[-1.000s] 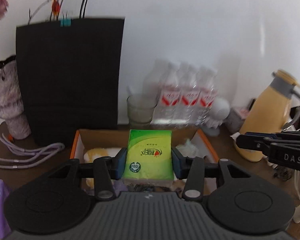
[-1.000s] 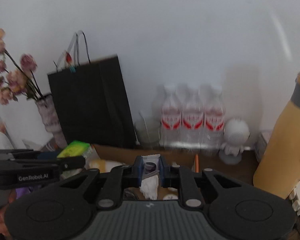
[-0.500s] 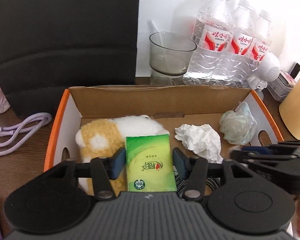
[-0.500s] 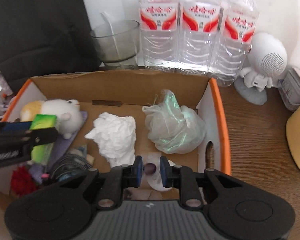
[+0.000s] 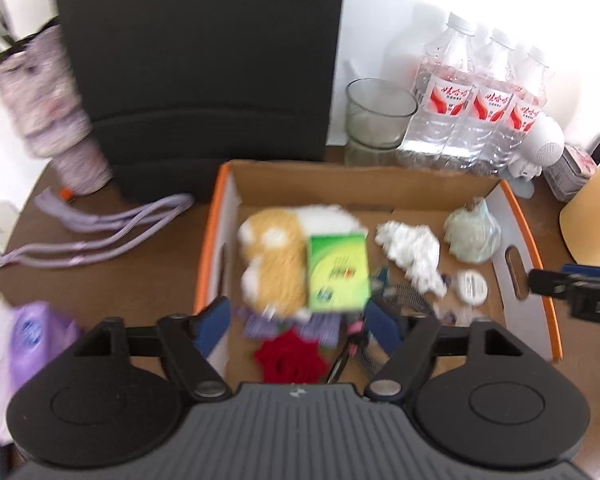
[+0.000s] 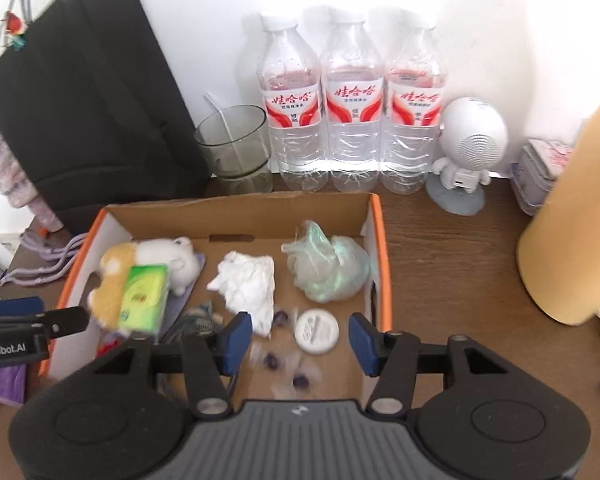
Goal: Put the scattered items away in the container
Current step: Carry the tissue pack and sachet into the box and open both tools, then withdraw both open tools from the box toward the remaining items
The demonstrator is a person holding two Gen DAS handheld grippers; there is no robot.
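Right wrist cam: both claws, right gripper [image 6: 300, 338] & left gripper [image 5: 298, 326], gape wide w/ nothing held above the cardboard box [image 6: 382, 264], green tissue pack [image 6: 142, 298] lying ahead-left, apparently just dropped.

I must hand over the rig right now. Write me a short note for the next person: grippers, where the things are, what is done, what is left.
Left gripper: jaws open, empty, over the near left part of the box.
Right gripper: jaws open, empty, over the near right part of the box.
In the box: green tissue pack lying on the plush toy, crumpled tissue, plastic bag, white lid, red rose.
Done: tissue pack and lid are both released inside.
Left: purple pack and lilac cord lie on the table left of the box; these probably go in next.
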